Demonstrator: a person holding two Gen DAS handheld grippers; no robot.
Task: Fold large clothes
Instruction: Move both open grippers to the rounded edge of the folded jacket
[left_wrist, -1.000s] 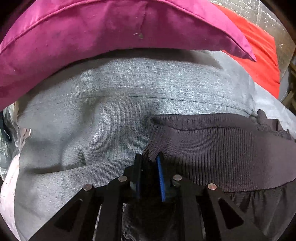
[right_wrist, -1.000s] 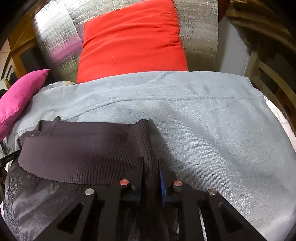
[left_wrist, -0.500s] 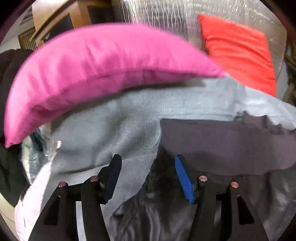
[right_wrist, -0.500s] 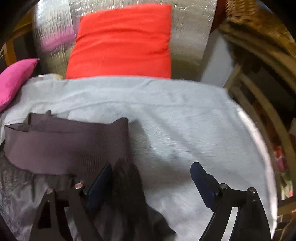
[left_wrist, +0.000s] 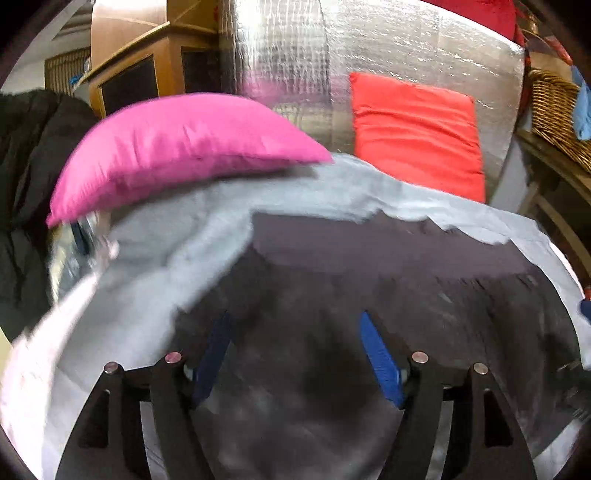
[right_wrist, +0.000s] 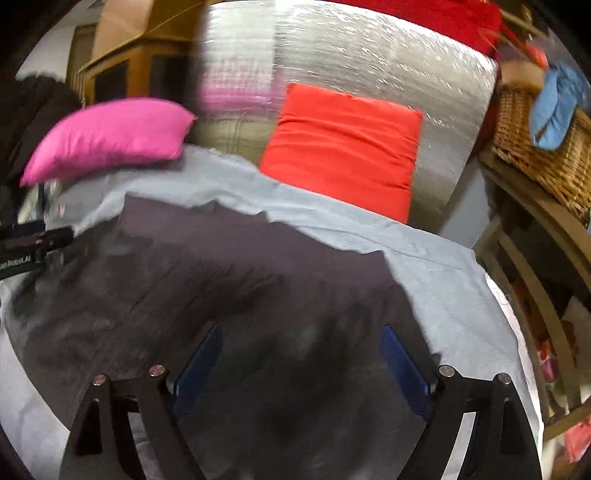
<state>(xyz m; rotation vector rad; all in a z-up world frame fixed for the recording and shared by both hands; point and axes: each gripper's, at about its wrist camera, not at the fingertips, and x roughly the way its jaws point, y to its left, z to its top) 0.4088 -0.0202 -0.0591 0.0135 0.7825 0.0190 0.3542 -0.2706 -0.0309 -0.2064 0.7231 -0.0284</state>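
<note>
Both jaws, clamped on the dark garment (left_wrist: 388, 266) a second ago, now gape empty (it lies flat below).

My left gripper (left_wrist: 295, 354) is matte black, its two fingers faced with bright blue pads (left_wrist: 380, 360) and carried on angular struts with triangular cut-outs. Round silver pins cap each strut joint. My right gripper (right_wrist: 299, 369) matches it: darker blue pads (right_wrist: 400, 363), black struts, the same silver pins.
</note>
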